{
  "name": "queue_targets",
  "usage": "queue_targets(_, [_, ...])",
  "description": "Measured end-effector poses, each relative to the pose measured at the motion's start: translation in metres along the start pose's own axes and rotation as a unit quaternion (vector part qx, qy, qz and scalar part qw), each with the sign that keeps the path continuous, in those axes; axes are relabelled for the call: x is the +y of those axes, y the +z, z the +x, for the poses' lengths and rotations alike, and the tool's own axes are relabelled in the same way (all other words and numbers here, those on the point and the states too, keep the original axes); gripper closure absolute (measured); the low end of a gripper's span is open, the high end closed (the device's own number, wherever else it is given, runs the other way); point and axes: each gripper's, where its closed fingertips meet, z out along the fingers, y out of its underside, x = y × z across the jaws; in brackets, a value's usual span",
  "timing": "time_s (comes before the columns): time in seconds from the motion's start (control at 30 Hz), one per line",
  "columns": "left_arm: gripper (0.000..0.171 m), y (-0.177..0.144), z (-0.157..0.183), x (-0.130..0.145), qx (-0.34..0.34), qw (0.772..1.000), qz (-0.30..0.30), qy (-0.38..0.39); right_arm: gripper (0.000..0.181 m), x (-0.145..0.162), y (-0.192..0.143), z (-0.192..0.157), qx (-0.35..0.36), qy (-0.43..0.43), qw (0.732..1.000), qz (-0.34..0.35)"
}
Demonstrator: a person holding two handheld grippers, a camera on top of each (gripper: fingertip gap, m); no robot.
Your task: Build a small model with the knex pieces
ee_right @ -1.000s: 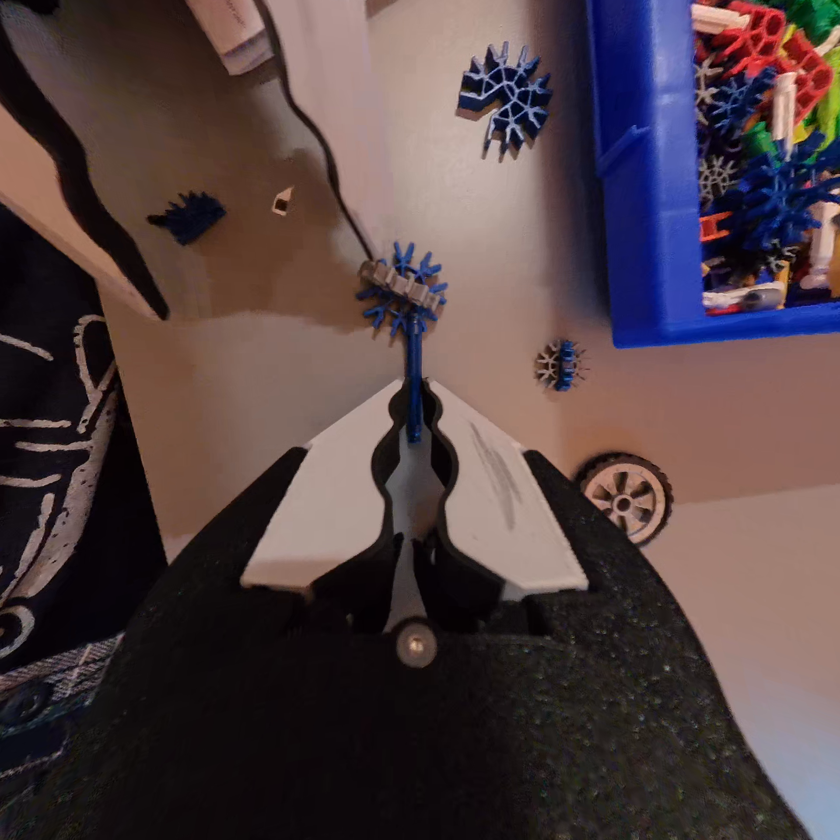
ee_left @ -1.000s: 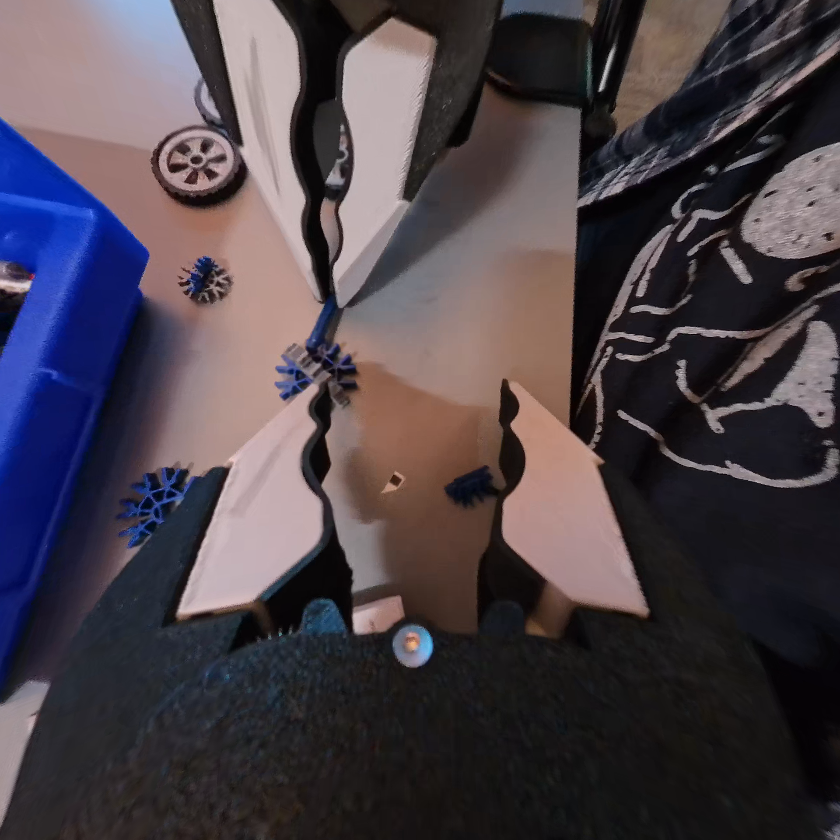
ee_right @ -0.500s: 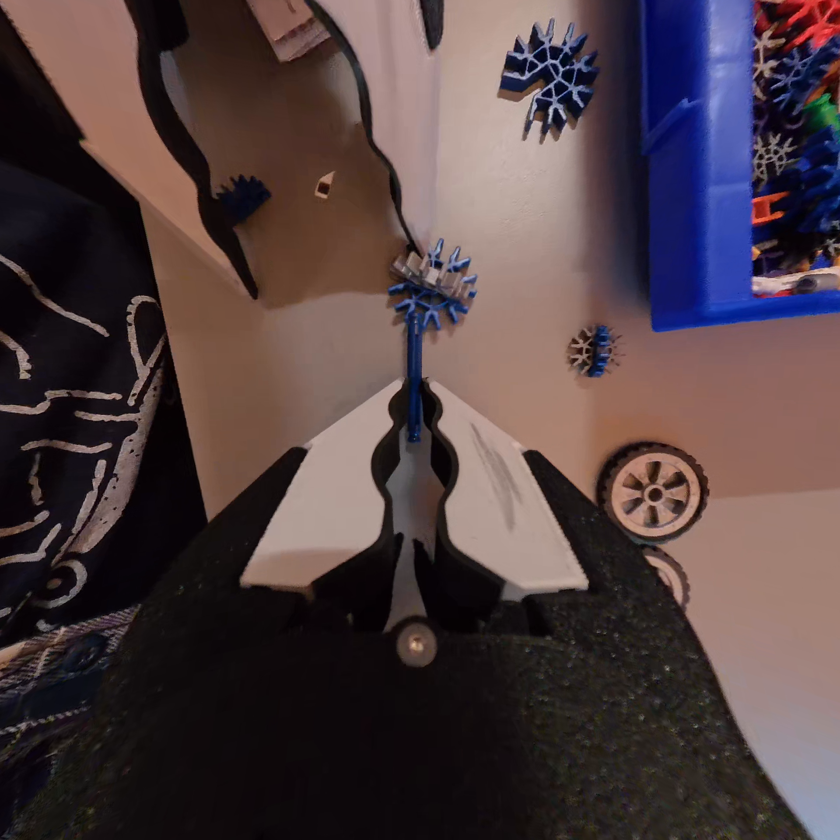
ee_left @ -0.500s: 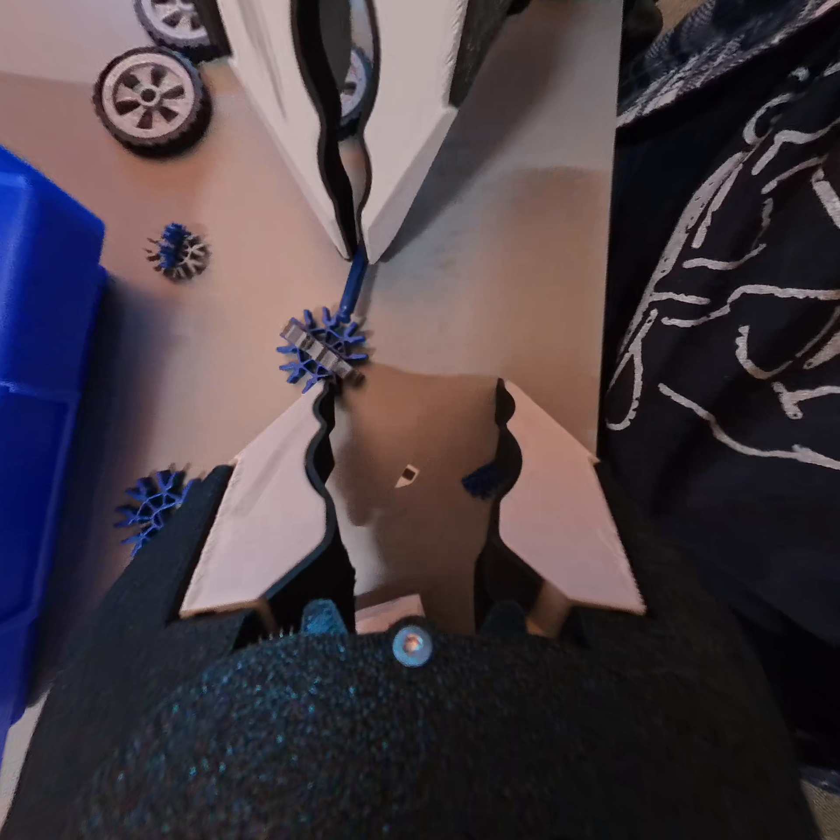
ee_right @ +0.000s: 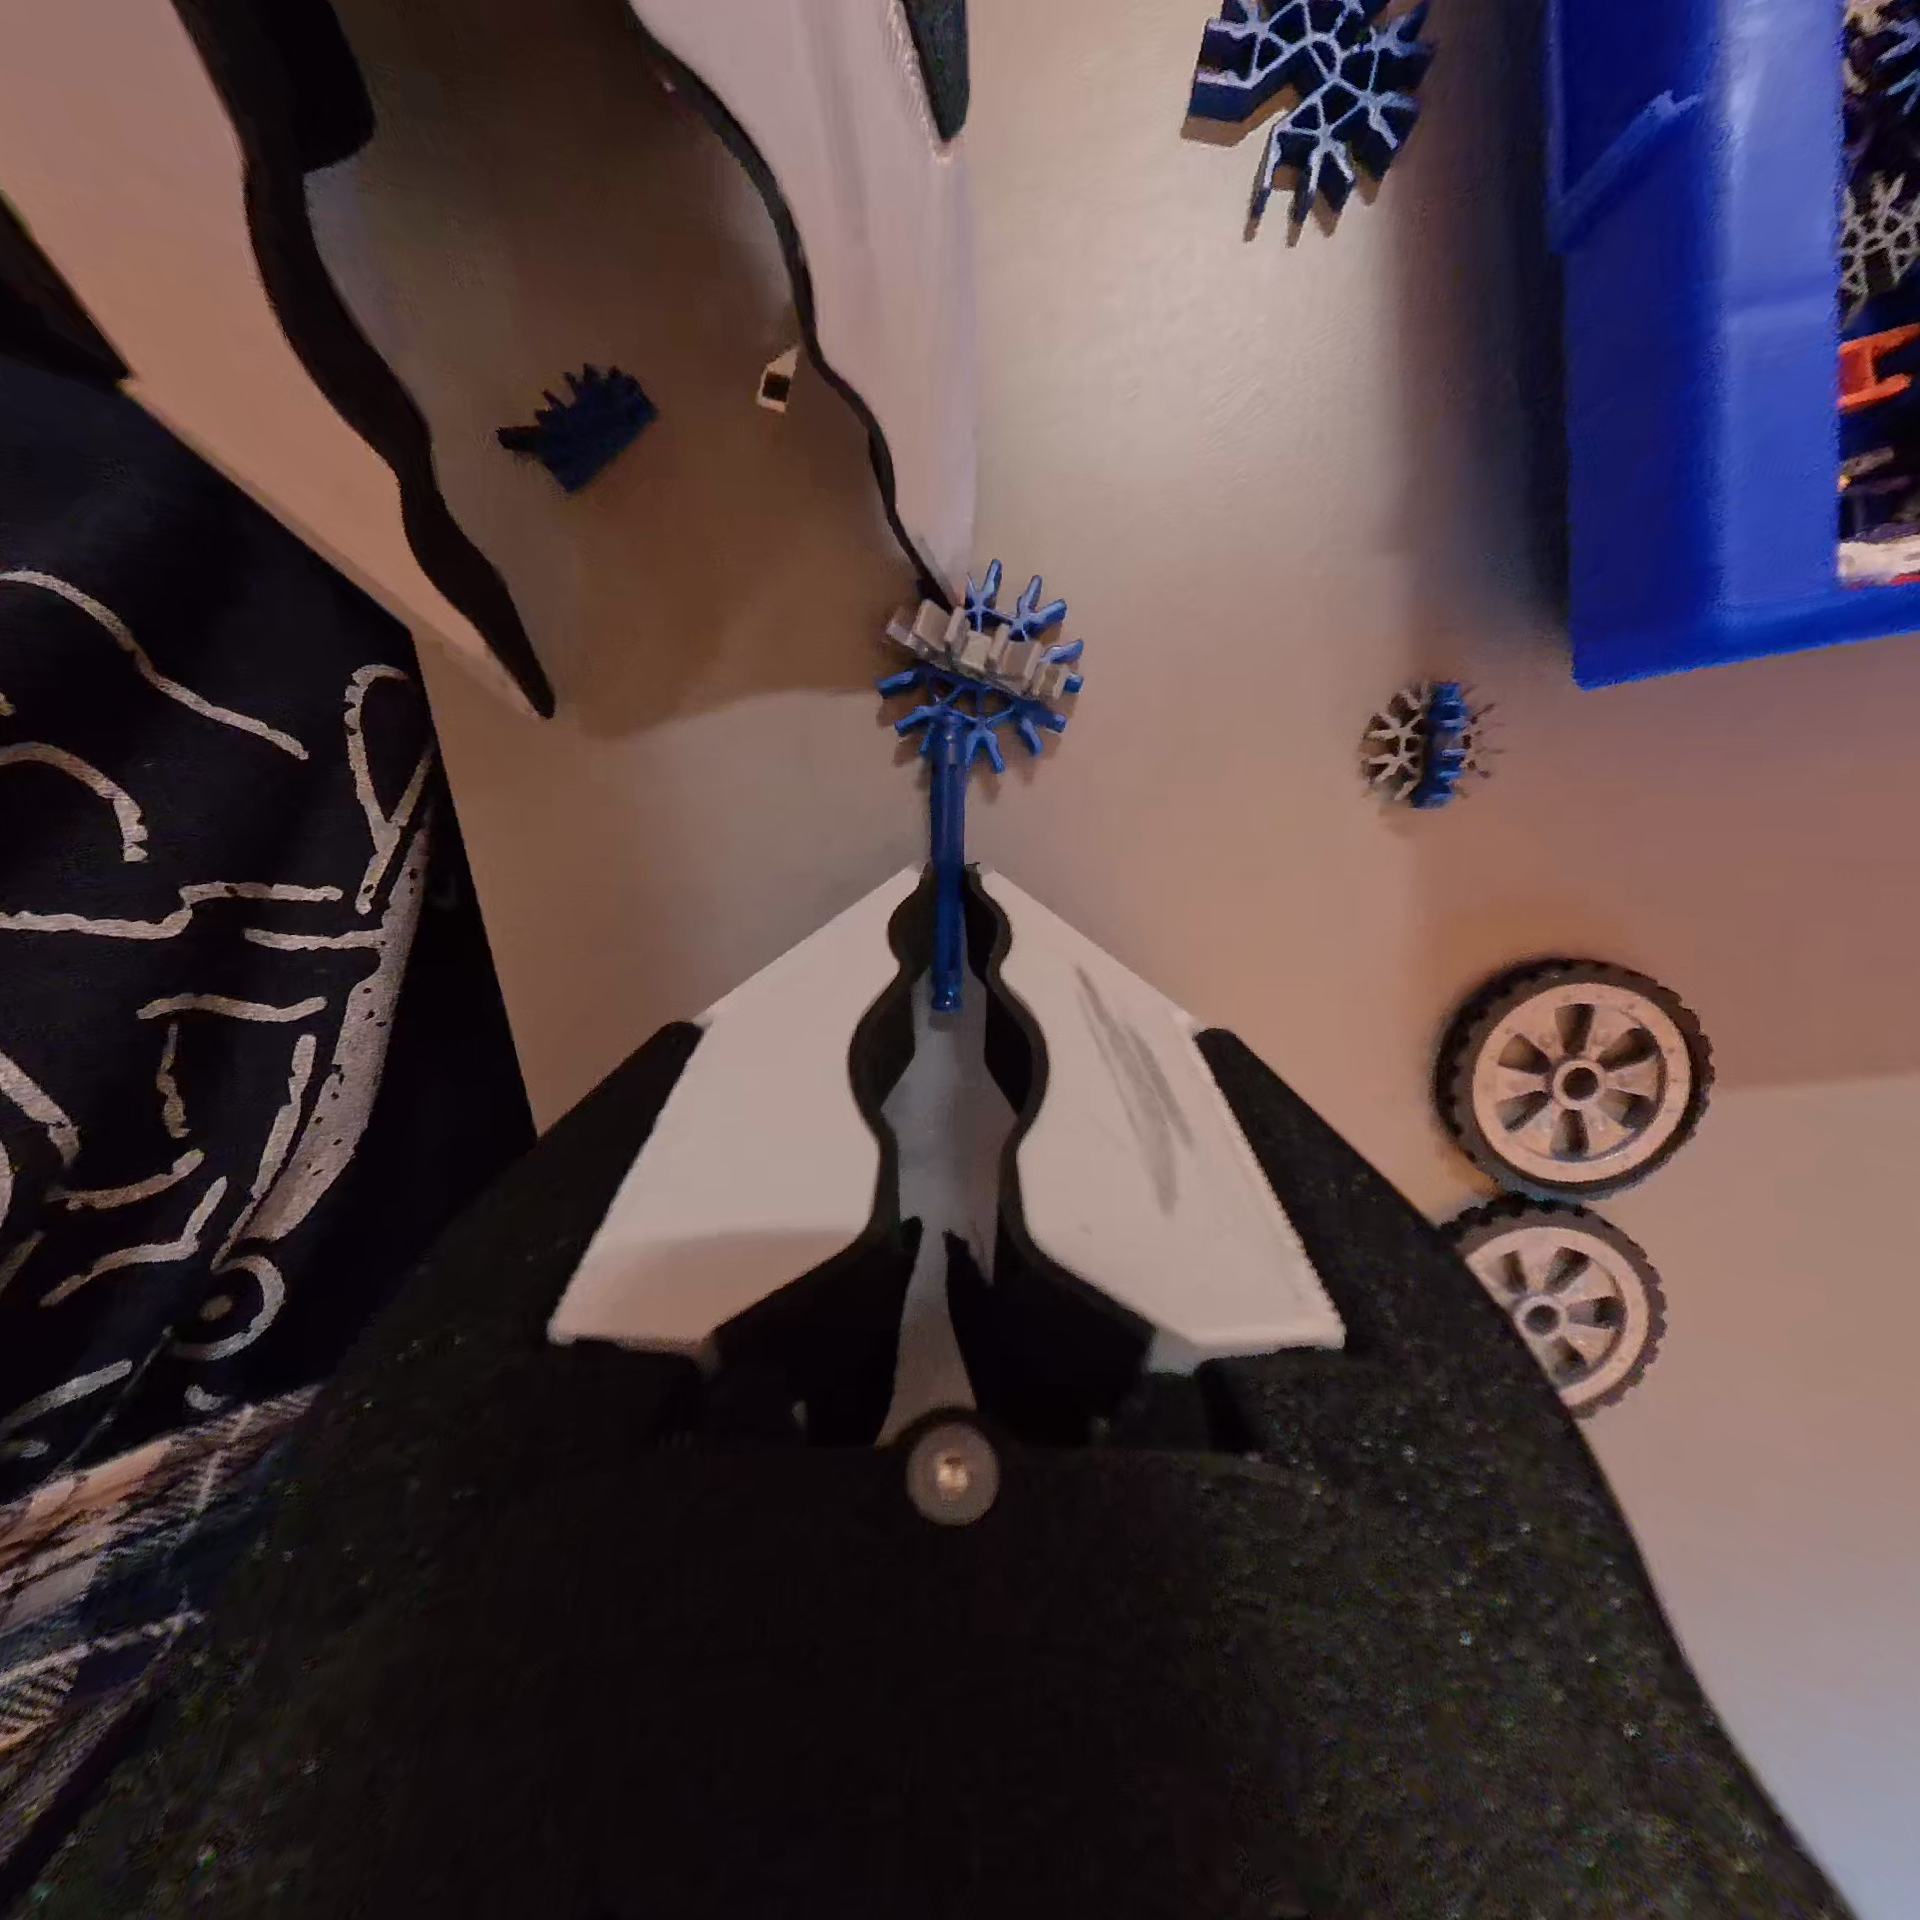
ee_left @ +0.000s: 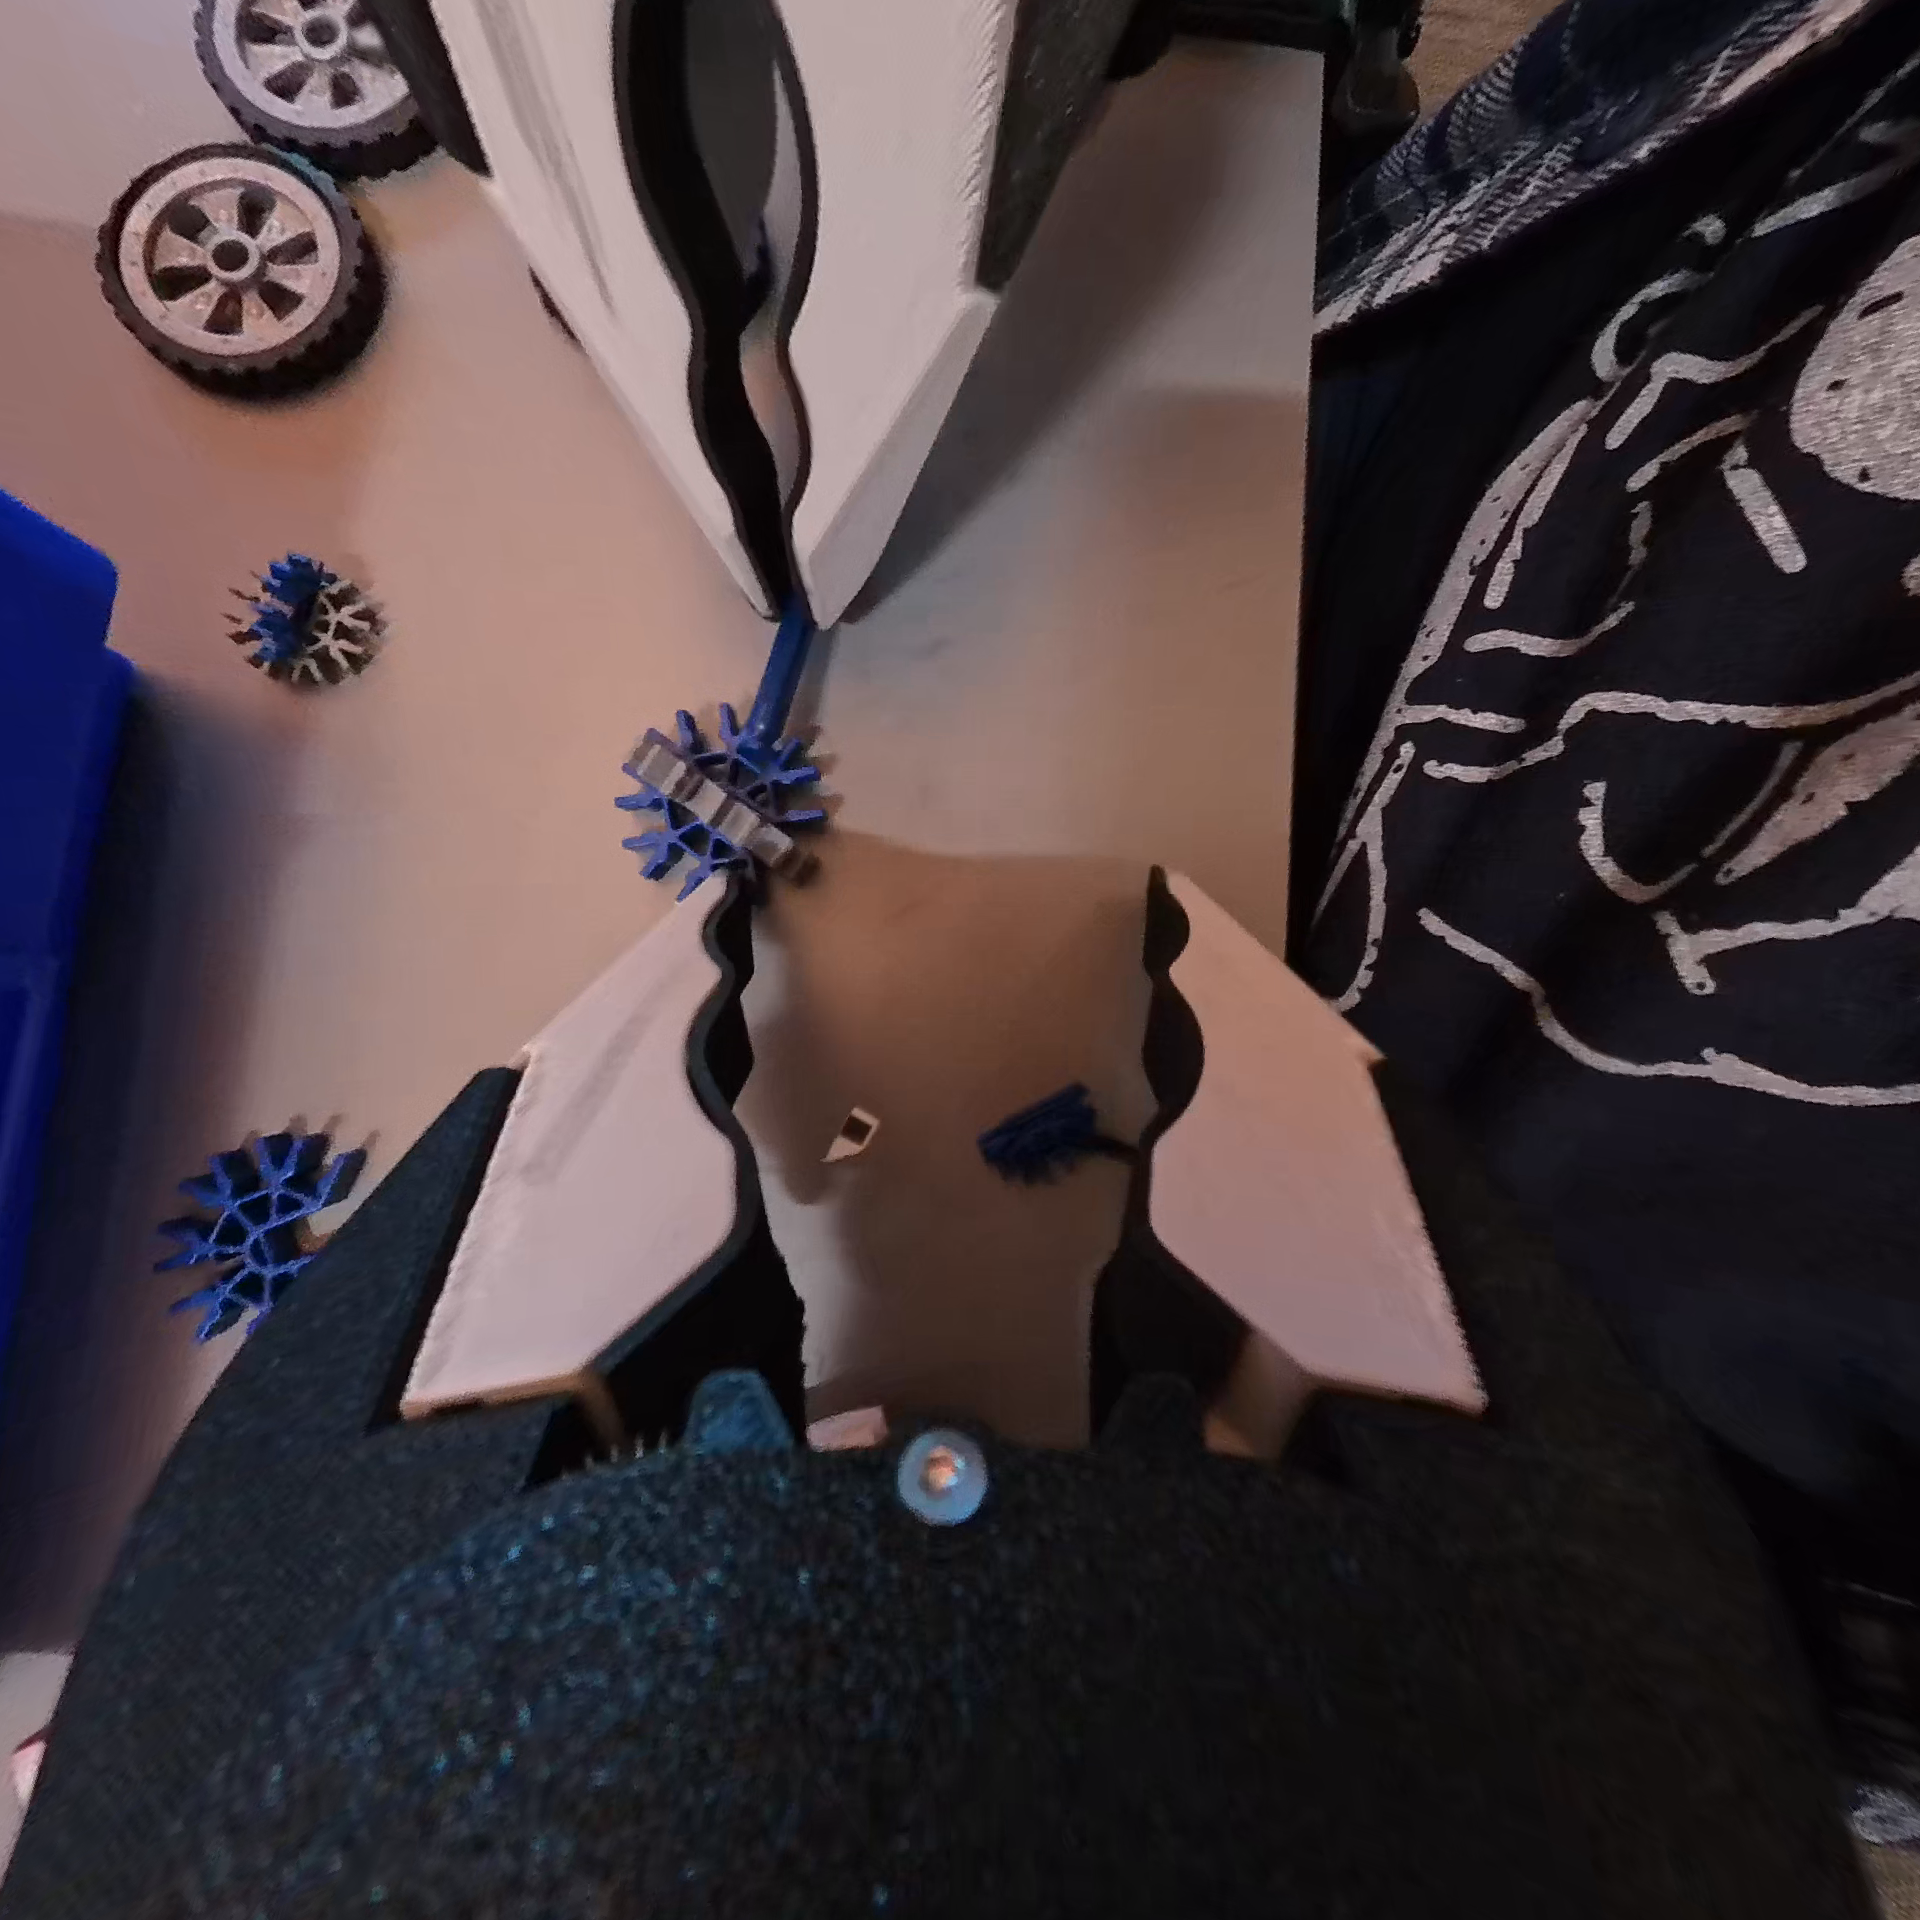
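My right gripper (ee_right: 948,878) is shut on a thin blue rod (ee_right: 948,831). The rod's far end is plugged into a blue snowflake connector crossed with a grey one (ee_right: 977,675), held just above the tan table. My left gripper (ee_left: 940,899) is open and empty. Its left fingertip (ee_left: 727,914) is at the connector (ee_left: 727,800), touching or nearly so. A small dark-blue piece (ee_left: 1044,1132) and a tiny white piece (ee_left: 852,1132) lie on the table between the left fingers. In the left wrist view the right gripper (ee_left: 795,608) comes in from the top.
A blue bin (ee_right: 1683,416) of mixed parts stands to one side. Two grey-hubbed wheels (ee_right: 1574,1081) (ee_right: 1558,1309), a flat blue snowflake (ee_right: 1314,83) and a blue-and-grey connector (ee_right: 1423,743) lie on the table. A person's dark printed shirt (ee_left: 1610,727) is past the table edge. The left gripper's tips are roughly 6 cm from the right gripper's. The small dark-blue piece (ee_left: 1044,1132) is about 5 cm from my left fingertips and 10 cm from my right. Look for it in the right wrist view (ee_right: 587,423) too.
Both views have drifted away from the blue bin, and a second wheel has come into sight. The right gripper still holds the rod with the connector. The left gripper stays open.
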Motion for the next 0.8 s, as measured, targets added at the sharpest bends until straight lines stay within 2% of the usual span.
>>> queue_targets(0.47, [0.091, -0.001, 0.015, -0.008, 0.000, 1.000, 0.006, -0.014, 0.171, 0.007, 0.002, -0.008, 0.003, 0.021, 1.000, -0.006])
queue_targets(0.63, [0.092, -0.019, 0.002, -0.009, -0.024, 0.999, 0.028, -0.018, 0.171, 0.004, -0.002, -0.008, 0.007, 0.020, 1.000, 0.010])
queue_targets(0.8, [0.094, -0.022, -0.016, -0.002, -0.044, 0.999, 0.012, 0.005, 0.171, -0.001, 0.000, -0.011, 0.013, -0.001, 1.000, 0.024])
